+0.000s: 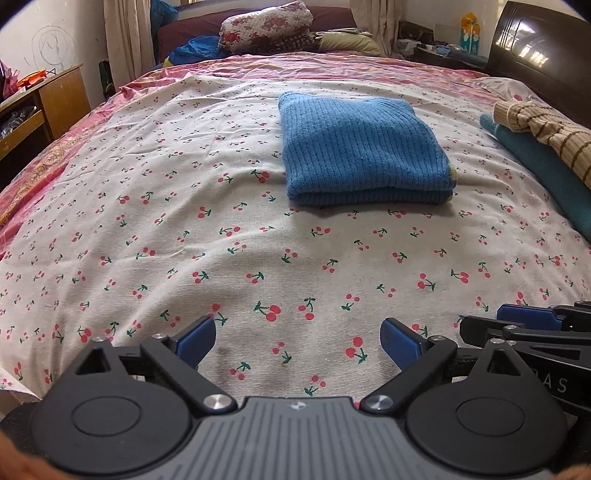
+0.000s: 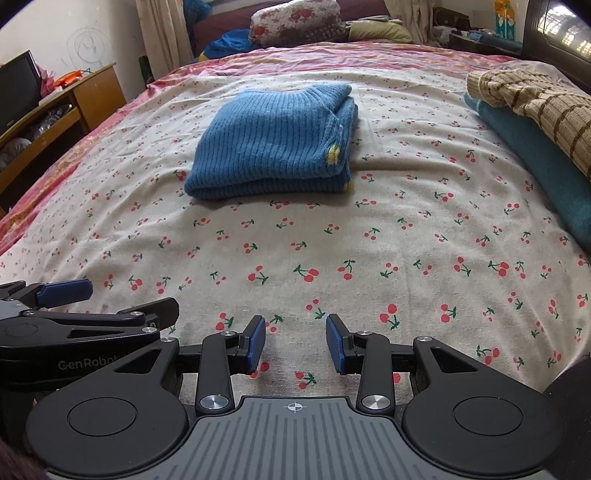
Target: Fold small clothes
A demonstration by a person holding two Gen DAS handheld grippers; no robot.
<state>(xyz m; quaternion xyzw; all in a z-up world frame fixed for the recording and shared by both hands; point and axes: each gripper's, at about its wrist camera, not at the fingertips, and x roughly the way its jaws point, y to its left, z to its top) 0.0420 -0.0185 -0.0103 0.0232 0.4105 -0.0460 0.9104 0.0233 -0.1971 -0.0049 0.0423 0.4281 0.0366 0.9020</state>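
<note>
A blue ribbed knit sweater (image 1: pixel 364 147) lies folded into a neat rectangle on the cherry-print bed sheet (image 1: pixel 184 229), well ahead of both grippers. In the right wrist view the same sweater (image 2: pixel 273 144) shows a small yellow patch at its right edge. My left gripper (image 1: pixel 298 338) is open wide over bare sheet, nothing between its blue pads. My right gripper (image 2: pixel 295 341) hovers over the sheet with its jaws partly apart and empty. The two grippers sit side by side near the bed's front.
A pile of unfolded clothes, a teal garment (image 2: pixel 543 170) under a beige brown-striped knit (image 2: pixel 532 99), lies at the right. Pillows and bedding (image 1: pixel 266 26) are heaped at the far end. A wooden desk (image 1: pixel 37 107) stands left, a dark headboard (image 1: pixel 543 55) right.
</note>
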